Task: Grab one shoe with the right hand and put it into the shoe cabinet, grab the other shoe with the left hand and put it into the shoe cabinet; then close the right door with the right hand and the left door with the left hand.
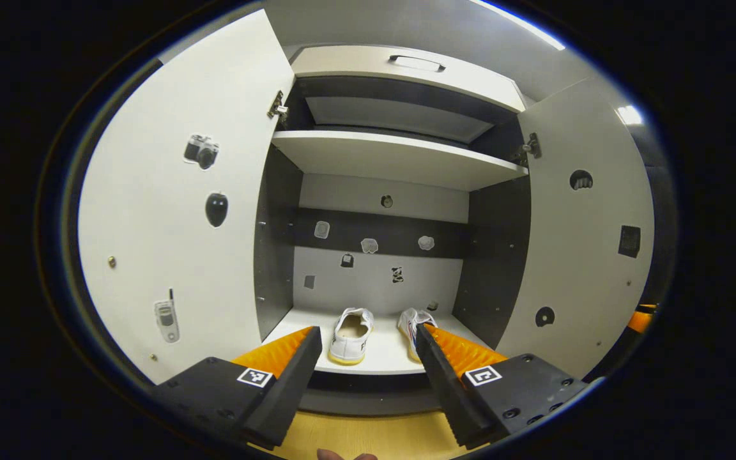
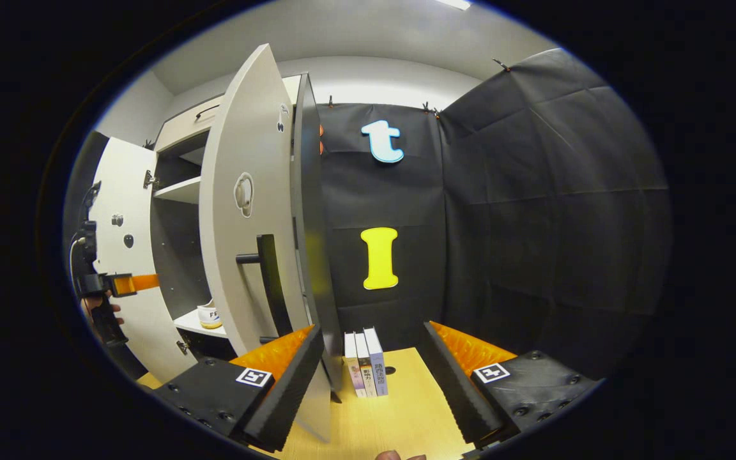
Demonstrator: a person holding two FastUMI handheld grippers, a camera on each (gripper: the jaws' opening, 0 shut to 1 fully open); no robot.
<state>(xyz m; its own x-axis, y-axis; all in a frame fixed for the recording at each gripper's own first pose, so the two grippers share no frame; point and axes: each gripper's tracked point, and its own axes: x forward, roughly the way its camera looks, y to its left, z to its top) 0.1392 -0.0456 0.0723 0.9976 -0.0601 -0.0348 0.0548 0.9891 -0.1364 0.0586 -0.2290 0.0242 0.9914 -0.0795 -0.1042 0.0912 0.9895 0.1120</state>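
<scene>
The shoe cabinet [image 1: 400,160] stands with both doors swung wide in the left gripper view: the left door [image 1: 176,211] and the right door [image 1: 582,230] each carry small stickers on their inner faces. Inside, an upper shelf [image 1: 393,156] is bare, and above it sits a drawer front with a dark handle [image 1: 416,62]. The bottom compartment holds both shoes side by side on its white floor: the left white shoe [image 1: 351,335] sits upright with its heel toward the camera, and the right white shoe [image 1: 414,327] lies just beside it, partly hidden behind a finger. The left gripper [image 1: 368,358] hangs in front of this compartment, jaws spread wide and holding nothing. In the right gripper view, the right gripper [image 2: 373,358] is likewise wide apart and empty, near the outer face of the right door, whose black bar handle [image 2: 266,281] lies just left of it. Three books [image 2: 365,363] stand upright on the wooden floor [image 2: 400,415] between its fingers.
</scene>
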